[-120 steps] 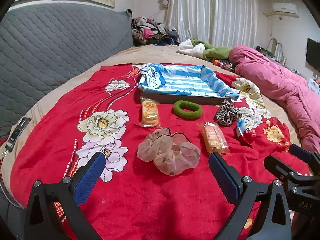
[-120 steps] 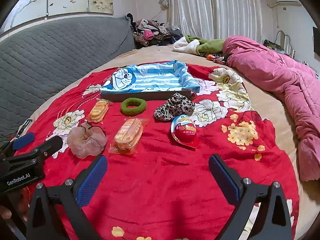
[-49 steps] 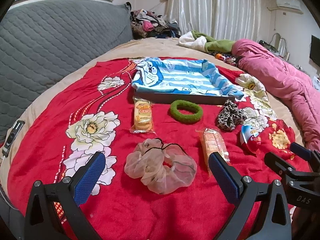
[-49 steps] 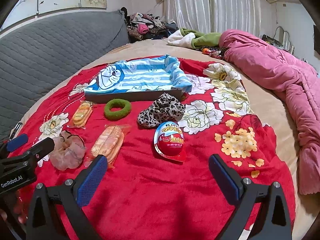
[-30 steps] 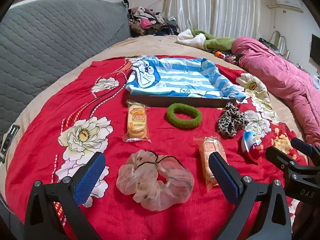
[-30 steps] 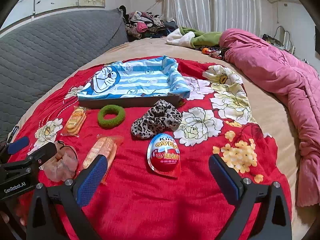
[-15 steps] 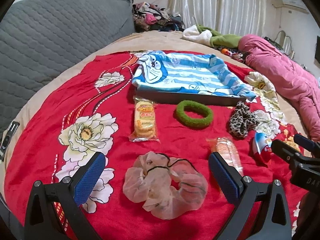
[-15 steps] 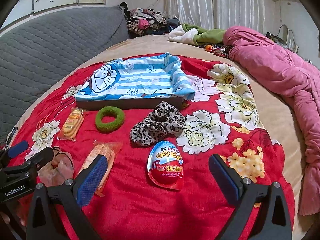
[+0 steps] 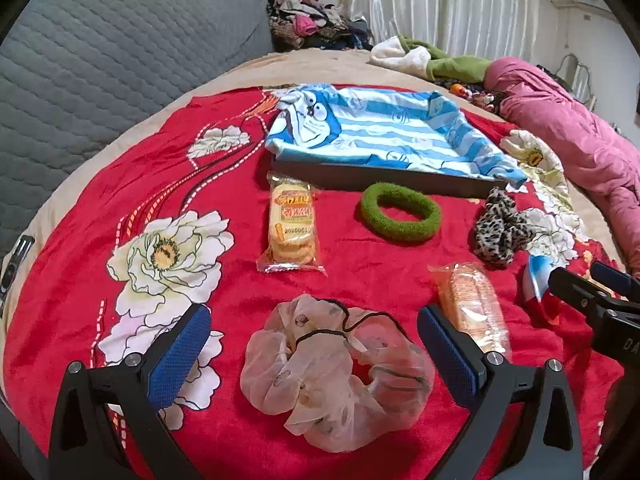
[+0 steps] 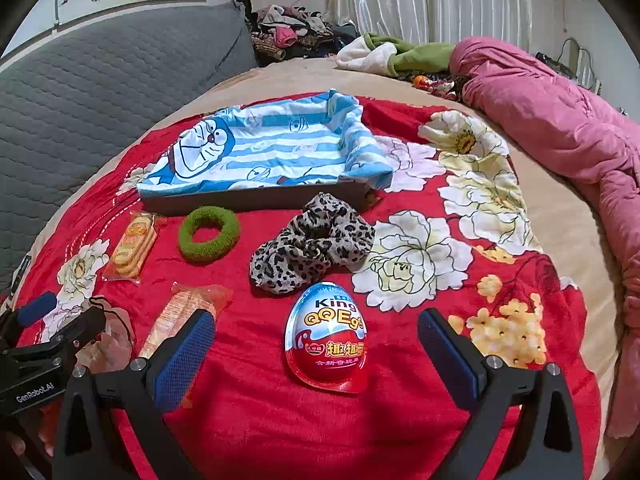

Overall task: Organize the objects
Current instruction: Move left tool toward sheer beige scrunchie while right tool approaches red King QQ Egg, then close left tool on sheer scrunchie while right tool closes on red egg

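Left gripper [image 9: 314, 354] wide, empty; sheer scrunchie [image 9: 336, 372] at 12 o'clock, between fingers. Right gripper [image 10: 316, 354] wide; toy egg [image 10: 326, 338] at 12.

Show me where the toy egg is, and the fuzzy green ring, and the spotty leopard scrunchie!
toy egg [image 10: 326, 342]: right wrist view, middle of its printed front.
fuzzy green ring [image 10: 209, 234]: right wrist view, its lower fuzzy band.
leopard scrunchie [image 10: 312, 250]: right wrist view, middle of the bunched fabric.
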`<state>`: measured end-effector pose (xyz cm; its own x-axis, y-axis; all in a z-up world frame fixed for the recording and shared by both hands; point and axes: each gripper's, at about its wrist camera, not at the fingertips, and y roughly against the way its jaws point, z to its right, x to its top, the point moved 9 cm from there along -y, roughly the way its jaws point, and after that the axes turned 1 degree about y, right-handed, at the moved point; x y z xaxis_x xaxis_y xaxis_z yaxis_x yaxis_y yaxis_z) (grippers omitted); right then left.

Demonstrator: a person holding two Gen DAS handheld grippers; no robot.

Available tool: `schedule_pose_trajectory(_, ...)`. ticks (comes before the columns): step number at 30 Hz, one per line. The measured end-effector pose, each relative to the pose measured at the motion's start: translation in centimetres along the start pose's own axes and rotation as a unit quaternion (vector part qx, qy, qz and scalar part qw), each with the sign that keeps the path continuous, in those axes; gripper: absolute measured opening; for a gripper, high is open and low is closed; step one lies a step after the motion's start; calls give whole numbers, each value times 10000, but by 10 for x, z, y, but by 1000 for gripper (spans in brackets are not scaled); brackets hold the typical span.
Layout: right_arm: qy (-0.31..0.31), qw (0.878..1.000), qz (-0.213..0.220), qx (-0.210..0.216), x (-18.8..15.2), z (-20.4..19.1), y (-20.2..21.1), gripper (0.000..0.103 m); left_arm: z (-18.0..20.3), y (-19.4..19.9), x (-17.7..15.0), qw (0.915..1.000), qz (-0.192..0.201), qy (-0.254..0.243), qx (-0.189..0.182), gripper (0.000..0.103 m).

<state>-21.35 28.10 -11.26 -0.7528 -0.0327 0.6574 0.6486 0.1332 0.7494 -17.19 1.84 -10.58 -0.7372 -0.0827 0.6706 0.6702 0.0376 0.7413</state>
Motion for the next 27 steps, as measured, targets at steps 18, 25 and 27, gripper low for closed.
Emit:
schedule_pose_trajectory(18, 24, 9994, -334, -91, -12, 2, -24, 102, -2, -23, -11, 9998, -202, 85, 23, 103)
schedule_pose_trajectory(25, -25, 9986, -527, -98, -18, 5, -35, 98, 1, -31, -16, 9995, -303, 22, 54, 103)
schedule_pose_trajectory(27, -29, 9982, -586, -114, -20, 5, -38, 97, 2, -32, -18, 9995, -328, 1, 39, 103)
